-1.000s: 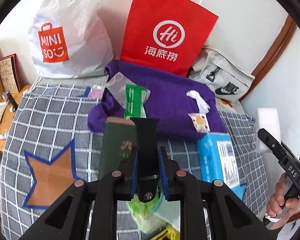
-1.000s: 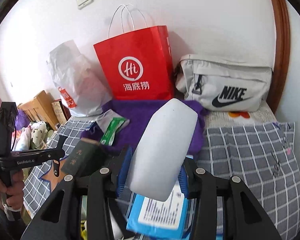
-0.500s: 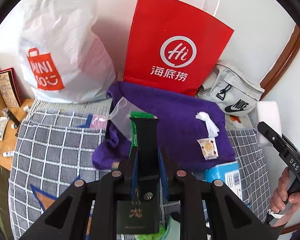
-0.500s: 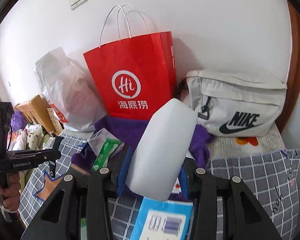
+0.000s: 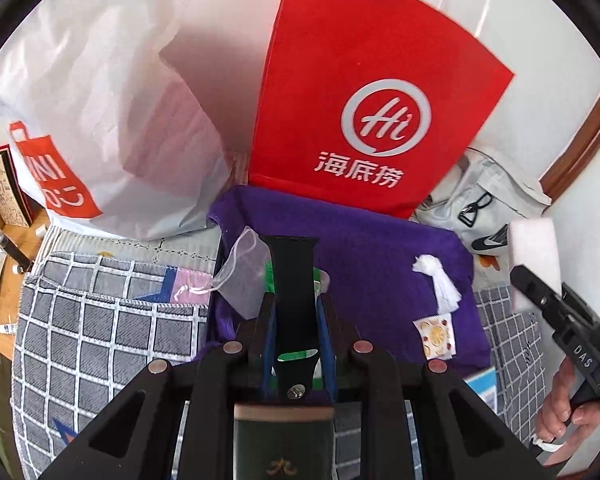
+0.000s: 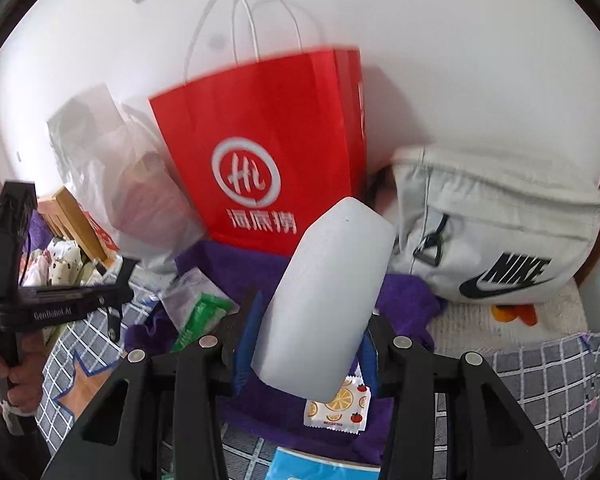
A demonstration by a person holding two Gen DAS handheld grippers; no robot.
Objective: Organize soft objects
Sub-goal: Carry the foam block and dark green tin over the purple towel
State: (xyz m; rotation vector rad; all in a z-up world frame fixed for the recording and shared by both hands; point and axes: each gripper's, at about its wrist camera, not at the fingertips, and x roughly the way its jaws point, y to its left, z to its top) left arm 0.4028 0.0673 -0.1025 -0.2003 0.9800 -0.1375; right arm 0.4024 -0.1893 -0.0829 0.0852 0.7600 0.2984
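- While both hands carried their loads toward the bags at the wall, the red paper bag grew larger than a second earlier in both views; judged: drop-off close.
- Left gripper: jaws pinching a black watch strap, held above the purple cloth on the bed.
- Right gripper: jaws clamped on a white foam block, raised before the red bag.
- Legible: "Hi" with Chinese characters on the red bag; "NIKE" on the grey pouch; partial "MINISO" on the white plastic bag; "GenRobot.AI" on the left gripper's handle.
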